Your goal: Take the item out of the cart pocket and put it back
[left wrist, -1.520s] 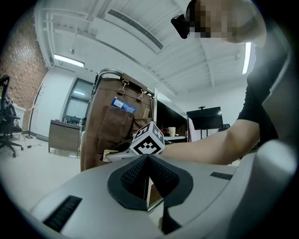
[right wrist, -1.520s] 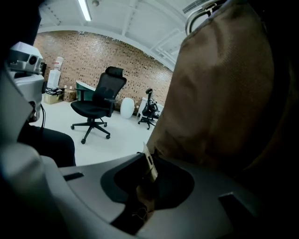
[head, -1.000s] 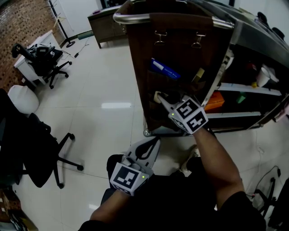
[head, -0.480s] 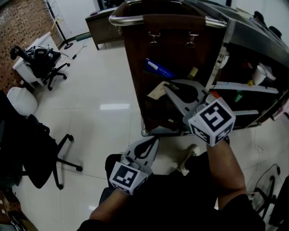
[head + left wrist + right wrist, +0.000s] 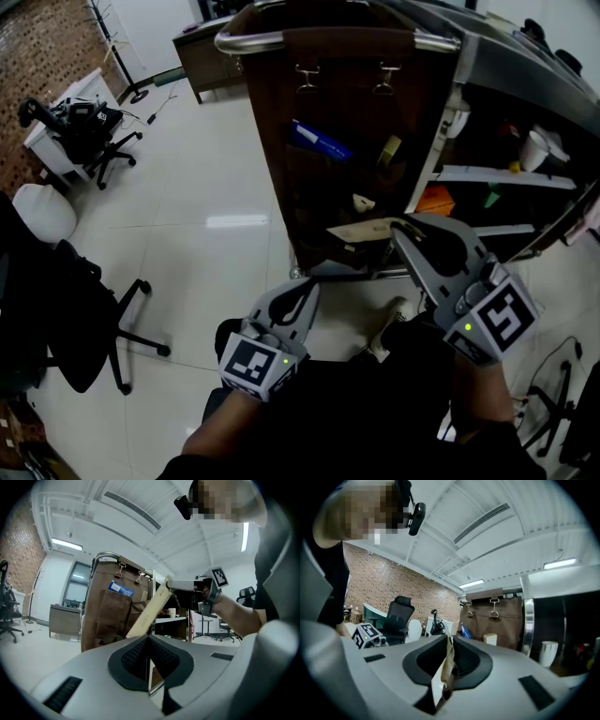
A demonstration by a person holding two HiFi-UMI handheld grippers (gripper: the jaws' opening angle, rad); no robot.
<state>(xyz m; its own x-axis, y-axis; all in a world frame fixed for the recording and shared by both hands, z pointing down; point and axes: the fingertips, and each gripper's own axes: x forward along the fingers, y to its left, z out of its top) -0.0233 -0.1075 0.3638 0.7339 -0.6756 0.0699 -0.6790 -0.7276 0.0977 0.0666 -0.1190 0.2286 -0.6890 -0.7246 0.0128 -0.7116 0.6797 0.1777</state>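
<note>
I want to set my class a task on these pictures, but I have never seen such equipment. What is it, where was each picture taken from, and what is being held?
There is no robot here. A person holds a hand tool with two jaws in each hand. The head view comes from a camera on the person's head, looking steeply down. The two gripper views come from cameras riding on each tool, looking along its jaws.

In front stands a cart with a brown fabric organiser clipped to its rail. Its pockets hold small things, such as a blue packet.

The right gripper has its jaws closed on a flat tan card, held in front of the lower pockets. The left gripper hangs low, jaws together and empty.

An office chair stands on the tiled floor.
</note>
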